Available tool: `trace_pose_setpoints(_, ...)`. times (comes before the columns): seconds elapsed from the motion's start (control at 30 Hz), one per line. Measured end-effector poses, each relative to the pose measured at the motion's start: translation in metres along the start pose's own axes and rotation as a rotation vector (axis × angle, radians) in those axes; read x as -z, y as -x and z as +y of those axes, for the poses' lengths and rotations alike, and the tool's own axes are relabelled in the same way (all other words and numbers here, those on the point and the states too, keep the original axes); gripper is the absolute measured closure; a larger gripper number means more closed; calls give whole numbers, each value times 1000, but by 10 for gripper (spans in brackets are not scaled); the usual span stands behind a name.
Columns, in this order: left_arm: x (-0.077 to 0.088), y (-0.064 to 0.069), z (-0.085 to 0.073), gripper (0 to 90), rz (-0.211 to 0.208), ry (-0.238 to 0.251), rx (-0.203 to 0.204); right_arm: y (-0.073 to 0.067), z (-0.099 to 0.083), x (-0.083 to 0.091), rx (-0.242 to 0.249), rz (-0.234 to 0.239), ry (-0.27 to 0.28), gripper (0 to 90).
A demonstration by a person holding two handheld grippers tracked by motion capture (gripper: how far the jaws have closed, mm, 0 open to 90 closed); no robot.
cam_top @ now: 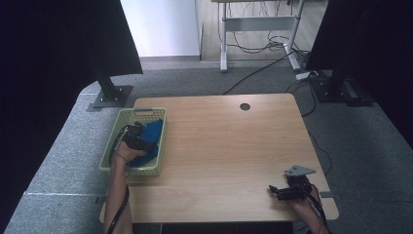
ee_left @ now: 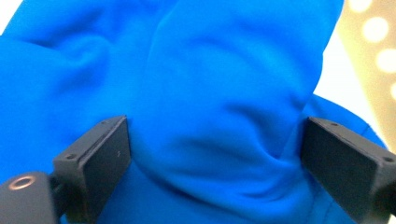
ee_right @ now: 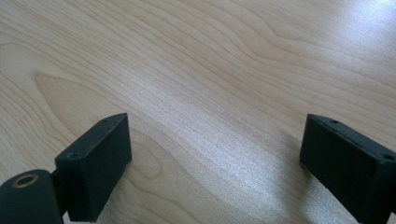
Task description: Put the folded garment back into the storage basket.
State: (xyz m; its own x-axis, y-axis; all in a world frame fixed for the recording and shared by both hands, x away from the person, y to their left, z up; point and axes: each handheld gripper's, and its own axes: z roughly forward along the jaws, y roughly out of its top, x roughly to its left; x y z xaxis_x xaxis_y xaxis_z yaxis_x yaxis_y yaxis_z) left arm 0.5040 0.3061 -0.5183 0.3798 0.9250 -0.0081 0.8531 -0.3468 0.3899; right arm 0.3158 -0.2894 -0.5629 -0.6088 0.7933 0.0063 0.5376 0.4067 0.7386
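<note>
Left gripper view shows wide jaws around the soft, light blue cloth (ee_left: 210,107), best pinched at a fold.

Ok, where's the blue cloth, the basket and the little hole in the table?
blue cloth (ee_left: 224,93), left gripper view, middle fold.
basket (cam_top: 140,113), high view, far rim.
hole (cam_top: 245,106), high view, its dark centre.

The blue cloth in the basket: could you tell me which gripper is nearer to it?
Left. The left gripper is down in the basket, open, with the blue cloth bulging between its jaws. The right gripper sits open over bare table at the near right corner.
</note>
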Motion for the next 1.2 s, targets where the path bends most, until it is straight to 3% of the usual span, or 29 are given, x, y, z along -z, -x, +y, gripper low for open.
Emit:
trace_pose_setpoints(0.13, 4, -1, -1, 98, -16, 27, 24, 0, 0, 0, 0, 0, 0, 86)
trace_pose_setpoints(0.63, 35, 5, -3, 90, 26, 168, 54, 0, 0, 0, 0, 0, 0, 86)
trace_pose_setpoints(0.83, 45, 10, -4, 95, 8, 238, 52, 0, 0, 0, 0, 0, 0, 86)
trace_pose_setpoints(1.2, 53, 27, -2, 94, 0, 270, 19, 0, 0, 0, 0, 0, 0, 86)
